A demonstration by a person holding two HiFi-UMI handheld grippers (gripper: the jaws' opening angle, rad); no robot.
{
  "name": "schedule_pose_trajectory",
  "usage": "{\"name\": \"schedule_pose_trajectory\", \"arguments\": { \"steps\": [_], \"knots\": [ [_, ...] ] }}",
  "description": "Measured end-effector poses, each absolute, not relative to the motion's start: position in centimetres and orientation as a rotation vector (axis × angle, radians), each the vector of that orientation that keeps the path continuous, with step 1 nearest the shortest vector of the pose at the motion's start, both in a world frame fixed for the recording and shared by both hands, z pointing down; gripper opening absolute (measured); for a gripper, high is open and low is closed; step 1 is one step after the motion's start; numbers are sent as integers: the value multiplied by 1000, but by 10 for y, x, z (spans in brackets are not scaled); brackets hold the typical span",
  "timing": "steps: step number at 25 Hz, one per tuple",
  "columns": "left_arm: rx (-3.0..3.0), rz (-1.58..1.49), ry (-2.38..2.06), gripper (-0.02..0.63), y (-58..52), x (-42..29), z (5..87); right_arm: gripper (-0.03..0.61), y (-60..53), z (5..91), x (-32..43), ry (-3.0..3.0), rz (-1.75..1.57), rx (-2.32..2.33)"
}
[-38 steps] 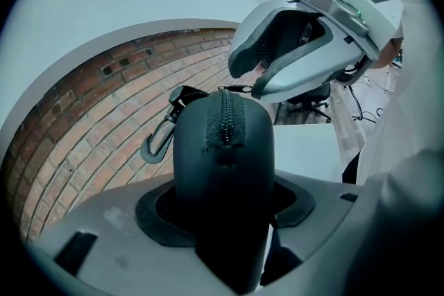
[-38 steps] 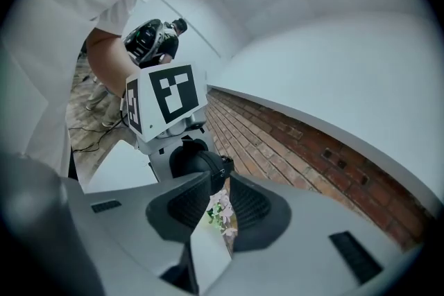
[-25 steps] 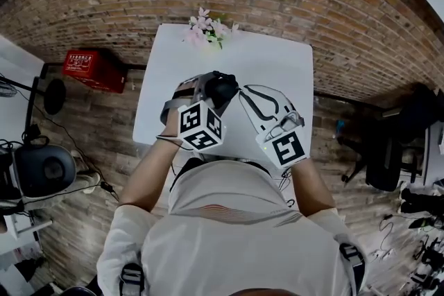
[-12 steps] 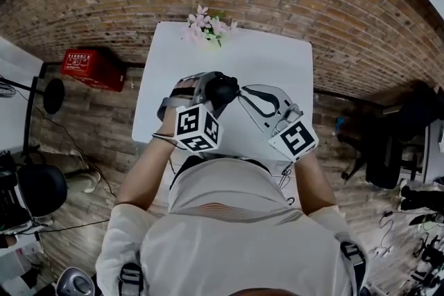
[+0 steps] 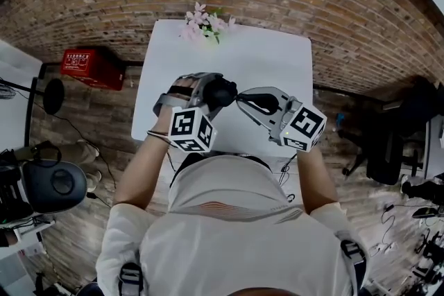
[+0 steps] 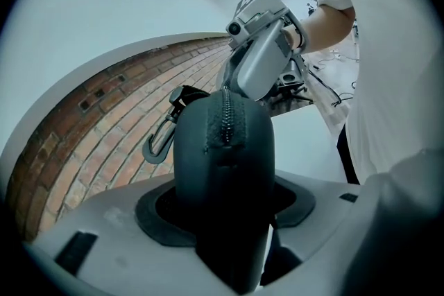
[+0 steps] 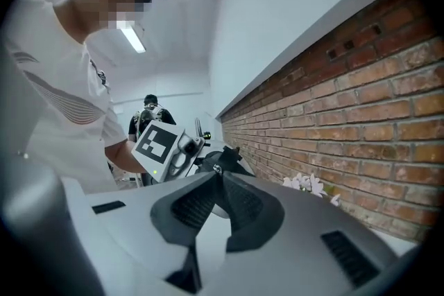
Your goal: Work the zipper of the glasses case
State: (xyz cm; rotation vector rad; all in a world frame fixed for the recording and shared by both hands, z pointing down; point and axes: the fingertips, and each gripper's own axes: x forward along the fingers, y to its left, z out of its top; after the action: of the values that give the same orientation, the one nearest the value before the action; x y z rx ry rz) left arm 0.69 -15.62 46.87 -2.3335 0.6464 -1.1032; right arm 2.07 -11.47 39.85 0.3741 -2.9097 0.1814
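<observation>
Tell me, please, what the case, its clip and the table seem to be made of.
The case: dark, matte, fabric-covered semi-rigid shell, probably moulded foam; its finely textured surface keeps a dome shape. The clip: grey with a dull sheen, likely metal, possibly plastic. The table: smooth white top, laminate or painted board; cannot tell which.
</observation>
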Motion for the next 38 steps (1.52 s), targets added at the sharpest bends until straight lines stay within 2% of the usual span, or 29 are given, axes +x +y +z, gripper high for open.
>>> {"name": "schedule_pose_trajectory", "arguments": {
  "steps": [7,13,17,38],
  "knots": [
    [-2183,-1080,670,264,-161,2,460,75,-112,395,20,-2891,279,398],
    [-2275,-1108,655,264,-159,-1,466,74,-117,393,17,-2624,-227,634],
    [-2334,-1106,658,264,-158,1,469,74,-119,397,18,-2541,-380,712],
    [-2606,-933,296,259,-130,8,467,72,-111,401,19,-2522,-457,501]
  ]
}}
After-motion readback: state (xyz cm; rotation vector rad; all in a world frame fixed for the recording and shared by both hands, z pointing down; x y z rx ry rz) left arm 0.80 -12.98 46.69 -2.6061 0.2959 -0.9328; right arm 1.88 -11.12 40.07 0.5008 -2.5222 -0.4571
